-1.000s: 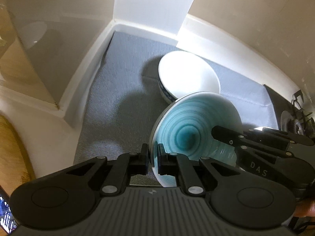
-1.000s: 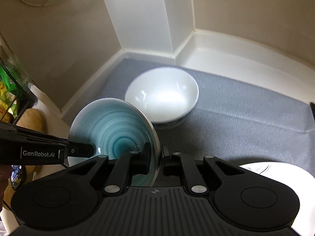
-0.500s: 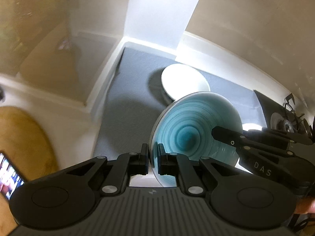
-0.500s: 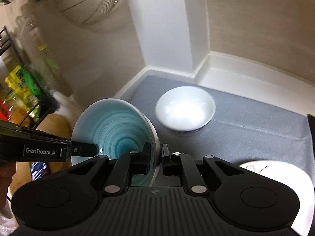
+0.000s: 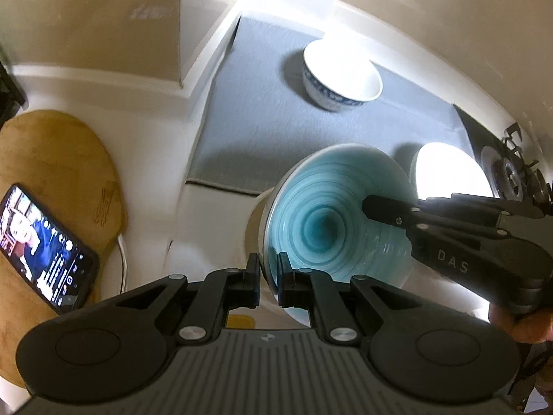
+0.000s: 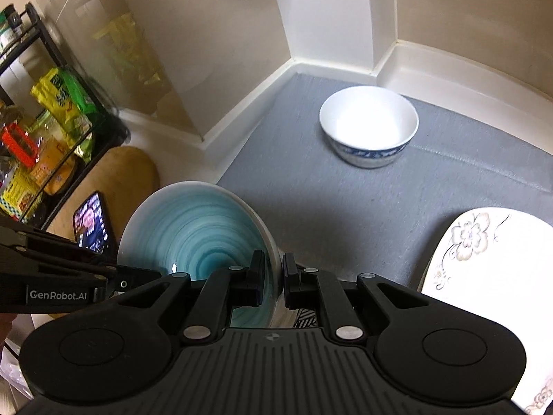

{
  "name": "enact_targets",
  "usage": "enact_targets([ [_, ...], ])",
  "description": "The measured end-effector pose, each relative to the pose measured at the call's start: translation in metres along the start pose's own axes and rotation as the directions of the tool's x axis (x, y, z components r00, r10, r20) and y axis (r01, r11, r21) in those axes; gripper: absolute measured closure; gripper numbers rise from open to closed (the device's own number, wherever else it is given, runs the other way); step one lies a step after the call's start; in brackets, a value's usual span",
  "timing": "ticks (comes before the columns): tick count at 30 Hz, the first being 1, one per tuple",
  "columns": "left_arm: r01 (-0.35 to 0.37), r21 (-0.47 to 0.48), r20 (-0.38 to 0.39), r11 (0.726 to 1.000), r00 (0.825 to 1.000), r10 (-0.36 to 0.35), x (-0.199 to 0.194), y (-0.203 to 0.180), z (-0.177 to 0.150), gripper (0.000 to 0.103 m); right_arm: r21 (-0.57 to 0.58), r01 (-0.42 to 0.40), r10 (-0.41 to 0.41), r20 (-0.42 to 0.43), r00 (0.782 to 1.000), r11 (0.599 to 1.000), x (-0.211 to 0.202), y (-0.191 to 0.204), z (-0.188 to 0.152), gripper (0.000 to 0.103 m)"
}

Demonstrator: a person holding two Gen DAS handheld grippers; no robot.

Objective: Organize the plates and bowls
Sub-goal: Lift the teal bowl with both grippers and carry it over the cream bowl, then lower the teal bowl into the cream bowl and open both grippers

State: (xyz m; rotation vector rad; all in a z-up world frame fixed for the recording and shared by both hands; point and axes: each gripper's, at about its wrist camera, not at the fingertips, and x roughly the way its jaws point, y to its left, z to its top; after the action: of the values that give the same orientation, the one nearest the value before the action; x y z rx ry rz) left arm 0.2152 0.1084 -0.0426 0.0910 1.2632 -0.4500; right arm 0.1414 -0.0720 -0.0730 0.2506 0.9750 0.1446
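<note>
Right hand-held gripper [image 6: 273,275] clamps the teal bowl [image 6: 197,228], seemingly lifted.

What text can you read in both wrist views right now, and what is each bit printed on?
"DAS": on the side of the right gripper, seen from the left wrist.
"GenRobot.AI": on the side of the left gripper, seen from the right wrist.
Phone screen: icons and text, too small to read.
Wooden board: a dark mark, too blurred to read.
Packets on the rack: printing, not legible.
</note>
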Motion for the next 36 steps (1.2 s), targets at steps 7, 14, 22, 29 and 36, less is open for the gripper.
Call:
enact_targets([
  [7,-0.002,-0.020,-0.045,1.000,0.999,0.001,0.009,0.004,-0.009,0.093,-0.019,-0.005,0.004,-0.040,0.999,1.000,0.009,0.004,-0.002,0.091],
  [14,-0.011,-0.035,-0.080,0.999,0.997,0.008,0.019,0.005,-0.006,0.093,-0.032,-0.004,0.002,-0.070,0.998,0.999,0.020,0.004,-0.001,0.091],
  [22,-0.005,-0.072,-0.082,0.997,0.997,-0.001,0.022,0.011,0.000,0.087,-0.052,0.016,-0.018,-0.035,0.999,0.998,0.020,0.007,0.004,0.087],
  [29,-0.024,-0.144,-0.042,0.989,0.999,0.018,0.022,0.026,0.001,0.051,-0.042,0.021,-0.023,-0.049,0.999,0.999,0.025,0.006,0.005,0.070],
  [36,0.024,-0.275,-0.104,0.961,0.993,-0.055,0.050,0.053,0.001,0.037,-0.019,0.020,-0.022,-0.084,0.996,1.000,0.032,0.004,0.000,0.064],
])
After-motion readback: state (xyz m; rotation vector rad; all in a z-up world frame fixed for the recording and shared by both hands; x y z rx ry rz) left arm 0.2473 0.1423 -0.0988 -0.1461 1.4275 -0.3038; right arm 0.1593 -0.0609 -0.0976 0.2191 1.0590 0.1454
